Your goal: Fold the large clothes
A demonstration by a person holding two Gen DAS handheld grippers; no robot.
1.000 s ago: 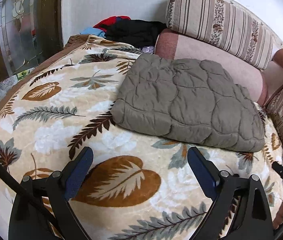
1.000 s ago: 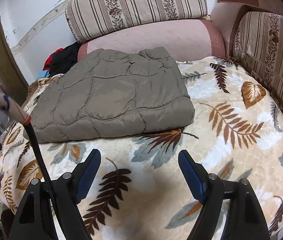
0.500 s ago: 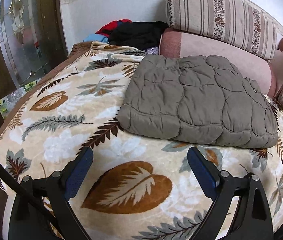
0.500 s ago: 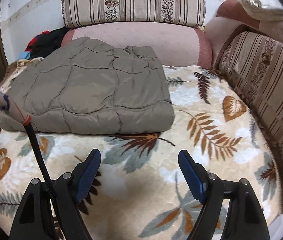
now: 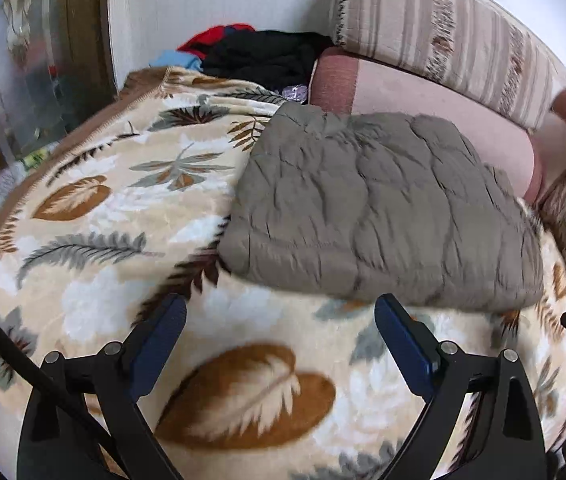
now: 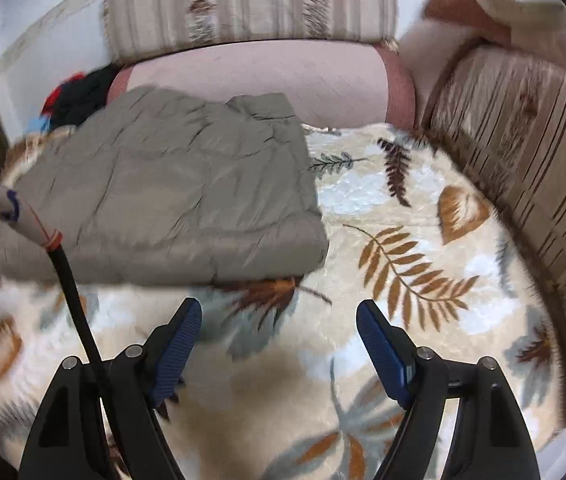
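Observation:
A grey-brown quilted garment lies folded into a thick rectangle on the leaf-patterned blanket. It also shows in the right wrist view, left of centre. My left gripper is open and empty, just short of the garment's near edge. My right gripper is open and empty, a short way in front of the garment's near right corner.
A striped bolster and a pink cushion line the back. A pile of black, red and blue clothes sits in the far corner. A striped sofa back runs along the right. A black cable crosses the right view.
Both grippers have shifted and both views are motion-blurred. The folded garment has not changed shape. Both jaws stay open.

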